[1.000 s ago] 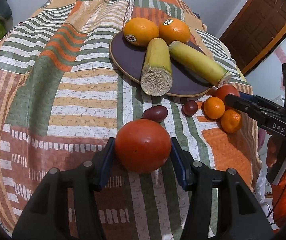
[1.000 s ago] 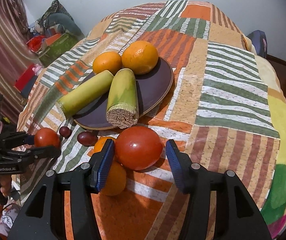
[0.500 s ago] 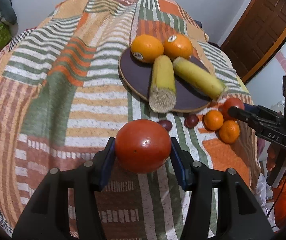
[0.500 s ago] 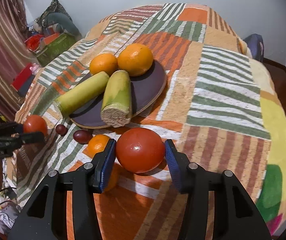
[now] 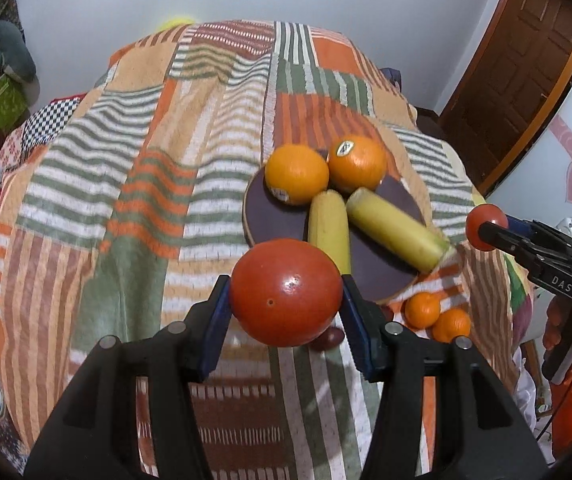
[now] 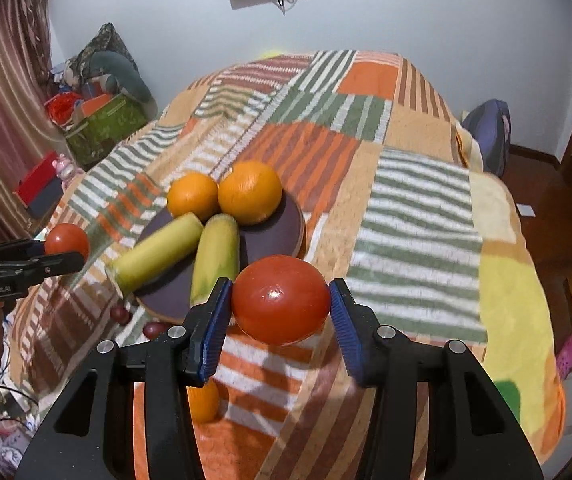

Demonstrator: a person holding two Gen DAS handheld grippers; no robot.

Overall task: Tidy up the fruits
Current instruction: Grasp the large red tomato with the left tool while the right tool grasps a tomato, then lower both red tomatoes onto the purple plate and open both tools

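**Both tomatoes off the cloth, plate next**

Since a second ago both grippers have come up. The left gripper [image 5: 286,308] pinches one tomato [image 5: 285,292], and the right gripper [image 6: 280,308], which had jaws spread around its tomato [image 6: 281,299], now has pads pressed on it and carries it clear. So both grasps are done — my read is transport to the plate [image 5: 260,216] comes next.

Count:
- tomatoes: 2, both in the air near the plate's front edge
- oranges [image 5: 297,174] on the plate: 2
- yellow-green stalk pieces [image 5: 396,232] on the plate: 2
- small mandarins [image 5: 422,309] on the bedspread [image 5: 126,200]: 2
- dark plums [image 6: 119,313]: 2, beside the plate
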